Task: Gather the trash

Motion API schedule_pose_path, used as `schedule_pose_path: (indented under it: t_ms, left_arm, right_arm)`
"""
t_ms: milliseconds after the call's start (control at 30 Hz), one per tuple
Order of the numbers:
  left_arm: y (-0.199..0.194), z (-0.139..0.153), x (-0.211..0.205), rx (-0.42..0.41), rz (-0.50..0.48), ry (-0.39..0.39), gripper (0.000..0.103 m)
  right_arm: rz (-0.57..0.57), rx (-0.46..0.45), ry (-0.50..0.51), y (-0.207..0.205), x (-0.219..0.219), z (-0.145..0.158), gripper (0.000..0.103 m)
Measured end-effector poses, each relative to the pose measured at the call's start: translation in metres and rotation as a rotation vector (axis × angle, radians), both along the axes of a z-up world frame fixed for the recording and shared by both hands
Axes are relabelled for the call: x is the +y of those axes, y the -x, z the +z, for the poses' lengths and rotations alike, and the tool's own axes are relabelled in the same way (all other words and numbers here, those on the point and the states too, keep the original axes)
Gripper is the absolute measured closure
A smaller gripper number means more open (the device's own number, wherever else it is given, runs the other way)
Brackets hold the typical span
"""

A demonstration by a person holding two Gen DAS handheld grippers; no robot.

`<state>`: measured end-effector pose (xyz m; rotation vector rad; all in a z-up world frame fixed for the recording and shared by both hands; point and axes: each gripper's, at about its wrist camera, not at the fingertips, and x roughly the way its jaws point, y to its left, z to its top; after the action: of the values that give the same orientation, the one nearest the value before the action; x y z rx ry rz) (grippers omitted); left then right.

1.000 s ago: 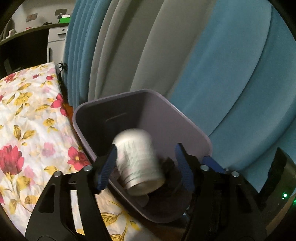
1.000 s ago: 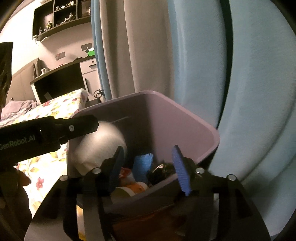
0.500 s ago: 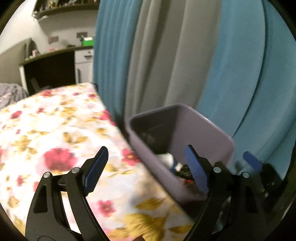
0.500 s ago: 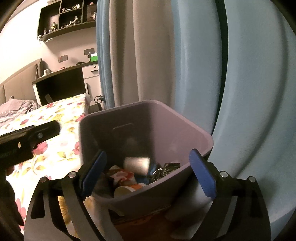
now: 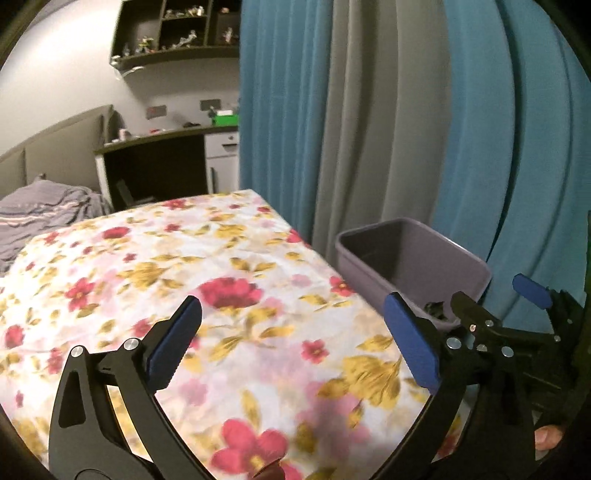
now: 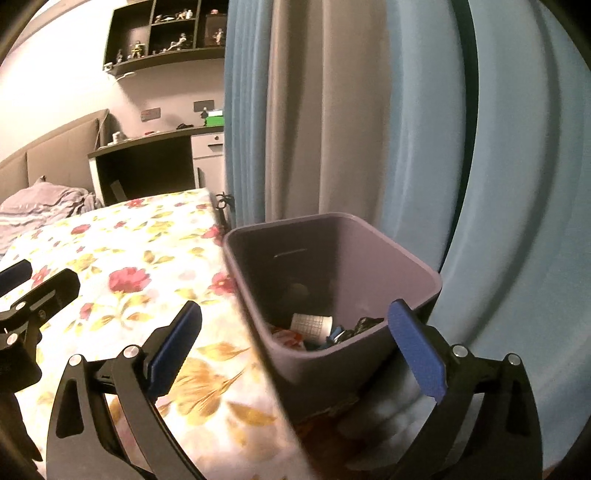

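- The purple plastic rectangular waste bin [image 6: 373, 254] stands upright with its mouth facing up, just beside the edge of the bed, its near-left wall tight against the white bedsheet printed with red and yellow flowers [image 5: 207, 280].
- Its long axis runs from the near corner away toward the curtains; a slot-shaped handle cut-out shows on its far inner wall.
- Inside, at the bottom, lies a white can with a grid-like pattern [image 6: 311, 324] on its side, among crumpled dark and red-orange wrappers; no writing on any of it can be read.
- The left gripper [image 5: 291, 345] hangs over the bedsheet, its blue-padded jaws opening and already spread wide, with nothing between them.
- The right gripper [image 6: 295, 345] hangs just in front of the bin's near corner, its jaws opening wide too; the pads press on nothing.
- In the left wrist view the right gripper's black frame and one blue pad show at the right edge, beside the bin.
- Blue and grey pleated curtains [image 5: 369, 110] hang close behind the bin.
- The sheet's surface is bare and open across to the rumpled grey striped bedding [image 5: 40, 210] at the far left.
- Beyond stand a dark desk [image 5: 155, 166] and wall shelves with small figurines [image 5: 177, 33].
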<state>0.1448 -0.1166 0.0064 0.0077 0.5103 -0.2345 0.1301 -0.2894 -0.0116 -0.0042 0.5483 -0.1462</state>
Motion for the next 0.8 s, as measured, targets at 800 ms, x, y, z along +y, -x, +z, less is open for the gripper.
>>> schedule_pose_path:
  t_ms: [800]
  left_arm:
    - [0.097, -0.002, 0.104, -0.039, 0.171, 0.035, 0.006]
  right_arm:
    - [0.086, -0.093, 0.026, 0.08, 0.092, 0.019, 0.006]
